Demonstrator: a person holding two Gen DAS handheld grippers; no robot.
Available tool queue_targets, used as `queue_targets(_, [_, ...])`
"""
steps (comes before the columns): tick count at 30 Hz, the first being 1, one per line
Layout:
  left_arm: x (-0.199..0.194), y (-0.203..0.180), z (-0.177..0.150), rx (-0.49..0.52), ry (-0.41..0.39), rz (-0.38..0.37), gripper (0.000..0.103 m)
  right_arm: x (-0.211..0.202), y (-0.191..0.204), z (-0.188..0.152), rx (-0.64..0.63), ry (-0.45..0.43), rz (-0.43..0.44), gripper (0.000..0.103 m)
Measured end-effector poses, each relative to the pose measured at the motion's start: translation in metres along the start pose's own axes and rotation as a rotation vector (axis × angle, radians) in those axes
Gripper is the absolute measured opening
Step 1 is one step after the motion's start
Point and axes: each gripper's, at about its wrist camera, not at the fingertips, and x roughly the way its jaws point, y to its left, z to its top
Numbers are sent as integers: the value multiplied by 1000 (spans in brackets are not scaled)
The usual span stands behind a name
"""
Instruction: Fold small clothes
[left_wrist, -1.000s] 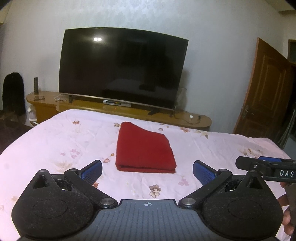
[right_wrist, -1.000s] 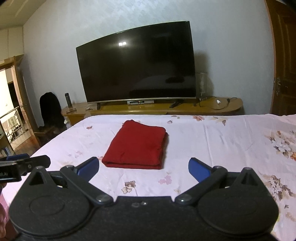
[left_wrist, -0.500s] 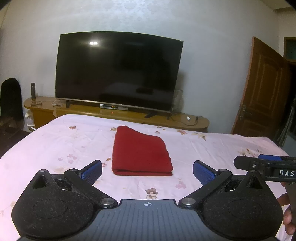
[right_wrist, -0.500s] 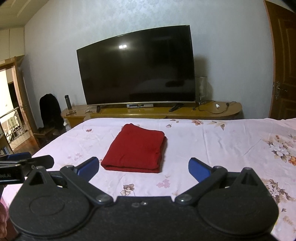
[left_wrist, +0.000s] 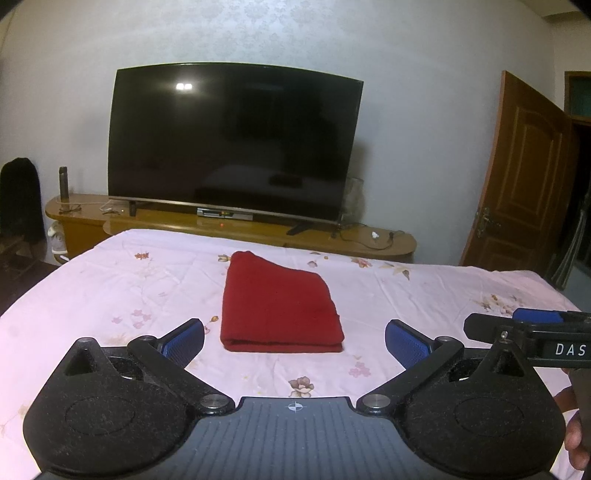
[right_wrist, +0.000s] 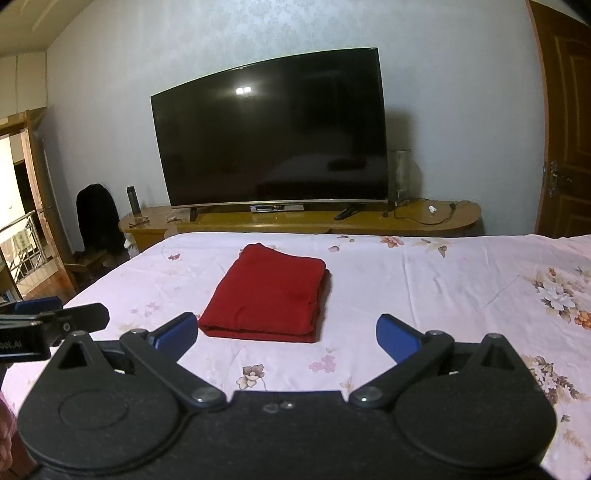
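Note:
A red garment (left_wrist: 279, 306) lies folded into a neat rectangle on the pink floral bedsheet (left_wrist: 129, 288); it also shows in the right wrist view (right_wrist: 267, 295). My left gripper (left_wrist: 294, 341) is open and empty, held above the bed just short of the garment's near edge. My right gripper (right_wrist: 286, 334) is open and empty too, at about the same distance from the garment. Each gripper shows at the edge of the other's view: the right one (left_wrist: 524, 328) and the left one (right_wrist: 48, 317).
A large dark TV (left_wrist: 232, 144) stands on a low wooden cabinet (left_wrist: 229, 229) beyond the bed's far edge. A brown door (left_wrist: 517, 177) is at the right. A dark chair (right_wrist: 96, 214) and a doorway (right_wrist: 14, 214) are at the left.
Both grippers have risen and drawn back slightly from the garment, with the views tilting up. The garment has not moved. Both jaws stay open.

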Motion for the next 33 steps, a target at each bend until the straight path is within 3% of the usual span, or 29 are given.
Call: queue_targets(33, [8,3,2,21,-6,-2,103,5,1,0,-9,2,5,102])
